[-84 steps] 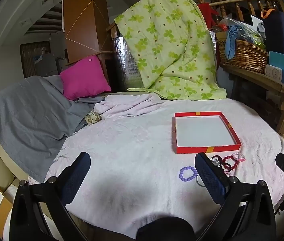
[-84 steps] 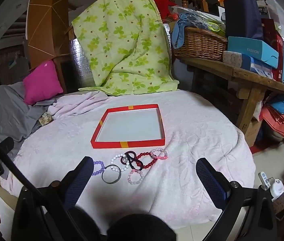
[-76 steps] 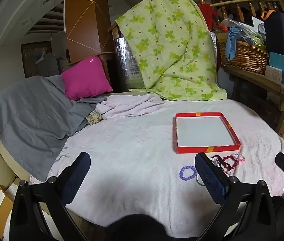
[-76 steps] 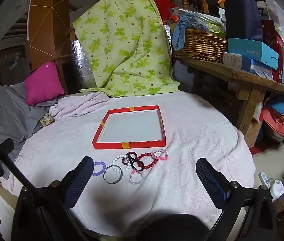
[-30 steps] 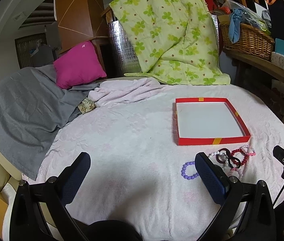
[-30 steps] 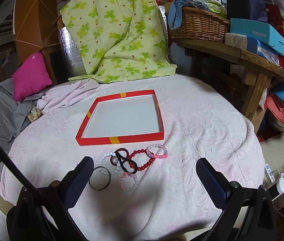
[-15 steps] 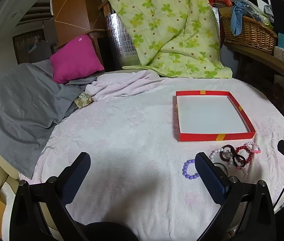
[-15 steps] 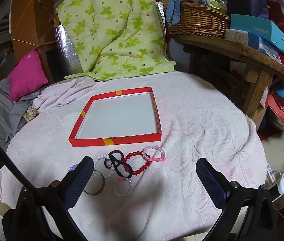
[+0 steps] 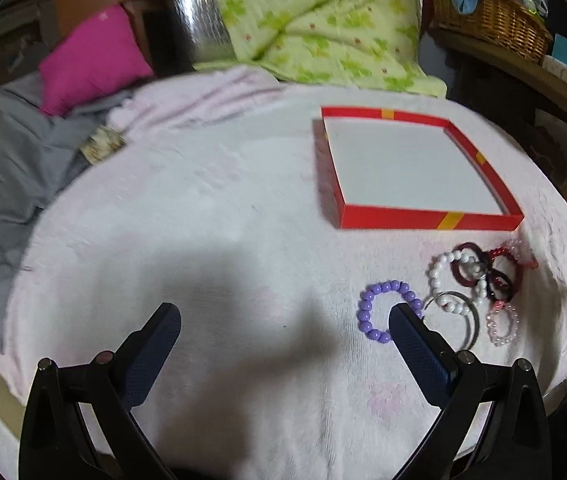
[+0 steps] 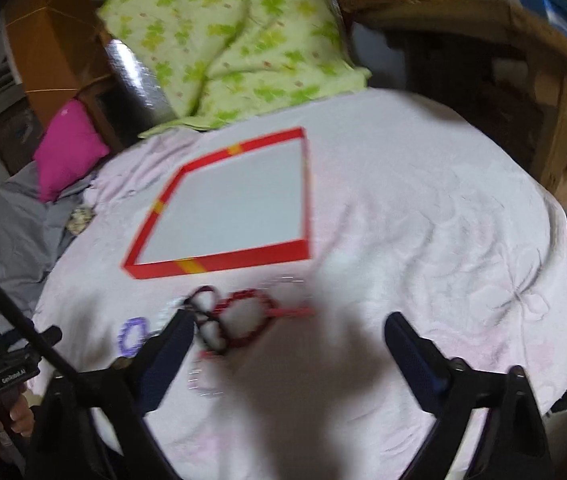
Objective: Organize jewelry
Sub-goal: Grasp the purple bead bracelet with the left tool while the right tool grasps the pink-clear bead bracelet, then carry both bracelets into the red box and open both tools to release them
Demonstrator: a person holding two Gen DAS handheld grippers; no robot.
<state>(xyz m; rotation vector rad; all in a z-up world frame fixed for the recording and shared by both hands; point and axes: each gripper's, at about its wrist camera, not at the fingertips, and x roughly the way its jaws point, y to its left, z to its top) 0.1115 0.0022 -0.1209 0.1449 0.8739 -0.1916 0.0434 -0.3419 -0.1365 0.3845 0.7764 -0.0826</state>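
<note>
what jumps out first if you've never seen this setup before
The red tray stands out first, sitting empty on the pale pink tablecloth. Just in front of it lies a cluster of bracelets, with a purple bead bracelet a little apart on the left. Behind the table, a bright green quilt and a magenta pillow catch the eye.

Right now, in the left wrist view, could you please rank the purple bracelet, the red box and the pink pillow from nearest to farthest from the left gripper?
1. Purple bracelet, beside the right fingertip of the left gripper.
2. Red box, beyond it, right of centre.
3. Pink pillow, far back on the left.
</note>
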